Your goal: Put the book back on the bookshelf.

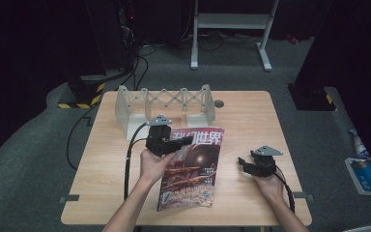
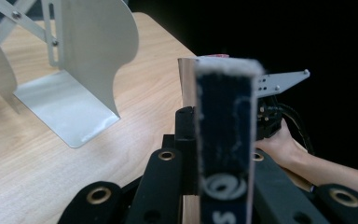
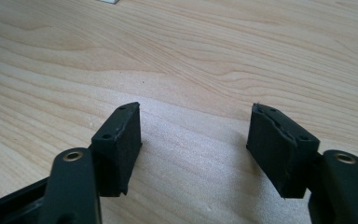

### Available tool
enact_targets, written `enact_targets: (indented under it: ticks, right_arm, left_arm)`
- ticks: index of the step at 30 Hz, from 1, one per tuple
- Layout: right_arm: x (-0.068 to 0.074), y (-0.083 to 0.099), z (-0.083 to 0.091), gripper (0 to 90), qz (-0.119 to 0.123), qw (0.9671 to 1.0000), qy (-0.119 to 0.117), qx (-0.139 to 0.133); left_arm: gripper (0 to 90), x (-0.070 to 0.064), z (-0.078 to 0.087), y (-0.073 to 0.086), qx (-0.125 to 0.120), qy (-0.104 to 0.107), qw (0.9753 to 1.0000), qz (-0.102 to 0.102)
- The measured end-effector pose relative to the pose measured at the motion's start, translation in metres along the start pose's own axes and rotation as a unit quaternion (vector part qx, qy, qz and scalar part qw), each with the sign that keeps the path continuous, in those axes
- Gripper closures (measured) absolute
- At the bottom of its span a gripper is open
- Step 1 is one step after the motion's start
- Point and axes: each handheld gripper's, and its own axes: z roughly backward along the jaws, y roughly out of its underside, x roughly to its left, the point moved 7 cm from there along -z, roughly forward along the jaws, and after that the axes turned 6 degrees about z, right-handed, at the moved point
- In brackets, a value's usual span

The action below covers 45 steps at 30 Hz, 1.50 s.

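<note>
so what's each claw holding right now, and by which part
The left claw grips the magazine by its top edge, near the spine corner. The right claw is open over bare table, holding nothing.

Glossy magazine (image 1: 193,169), cover up, top edge raised off table.

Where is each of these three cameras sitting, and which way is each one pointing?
High view: above the person's side, looking forward and down on the light wooden table; forearms, left gripper clamping a red-covered magazine, right gripper.
Left gripper view: rides that gripper, looking along jaws closed on the magazine's edge toward a white expandable metal book rack.
Right gripper view: rides the right gripper, aimed down at bare tabletop, jaws apart.
Shared: the high and left gripper views both show rack, magazine and right hand.
</note>
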Motion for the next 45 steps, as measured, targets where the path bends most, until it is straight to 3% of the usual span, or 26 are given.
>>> enact_targets:
  ticks: [6,20,45]
  right_arm:
    - [0.0,0.001,-0.002,31.3,-0.002,0.9999,0.006,-0.016]
    - [0.001,0.002,-0.002,31.1,-0.004,0.9997,0.01,-0.02]
    - [0.001,0.002,-0.002,31.2,-0.005,0.9997,0.012,-0.021]
  left_arm:
    - [84.3,-0.001,0.006,-0.009,-0.01,-0.008,0.9999,-0.01]
    - [84.3,-0.003,0.022,-0.027,-0.026,-0.036,0.9984,-0.034]
    - [84.2,0.012,0.041,-0.041,-0.047,-0.083,0.9946,-0.041]
